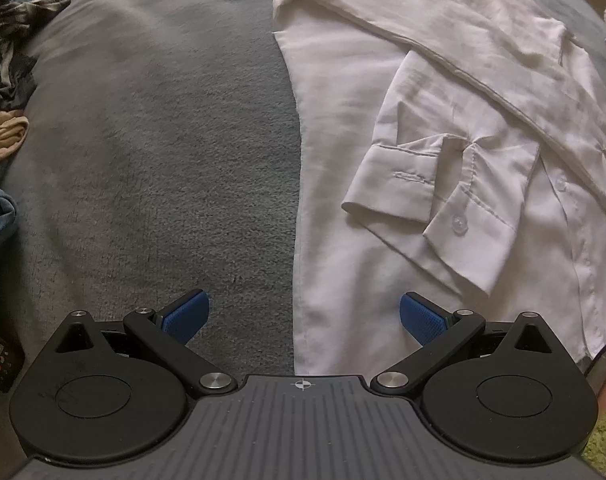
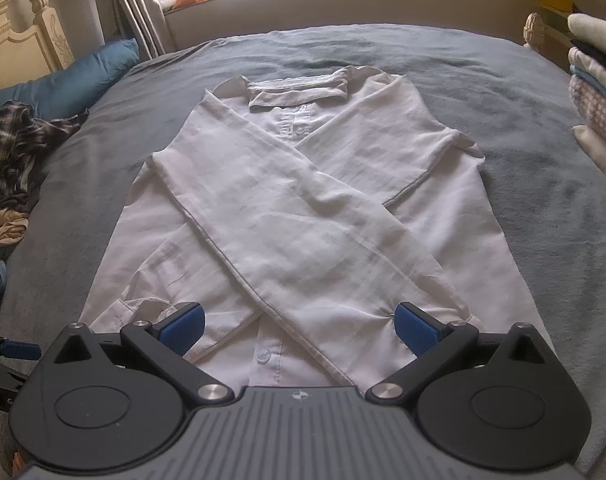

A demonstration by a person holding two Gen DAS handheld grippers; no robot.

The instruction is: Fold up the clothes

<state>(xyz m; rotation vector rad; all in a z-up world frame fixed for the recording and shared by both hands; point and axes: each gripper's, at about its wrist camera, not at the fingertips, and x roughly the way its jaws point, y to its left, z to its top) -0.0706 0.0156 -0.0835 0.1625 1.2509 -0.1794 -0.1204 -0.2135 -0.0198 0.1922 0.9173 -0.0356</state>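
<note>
A white button-up shirt (image 2: 303, 208) lies flat on the grey bed cover, collar at the far end, both long sleeves crossed over its front. In the left wrist view the shirt (image 1: 443, 120) fills the right half, with a buttoned cuff (image 1: 435, 208) lying on it. My left gripper (image 1: 303, 316) is open, hovering over the shirt's left side edge with nothing between its blue pads. My right gripper (image 2: 299, 324) is open over the shirt's near hem; the end of one sleeve lies between its pads. The left gripper's tip (image 2: 11, 352) shows at the right wrist view's left edge.
The bed's grey cover (image 1: 163, 140) spreads left of the shirt. A heap of crumpled clothes (image 2: 11, 152) and a blue pillow (image 2: 75, 76) lie at the left. A stack of folded garments (image 2: 599, 92) stands at the right edge. A headboard and a window sill lie beyond.
</note>
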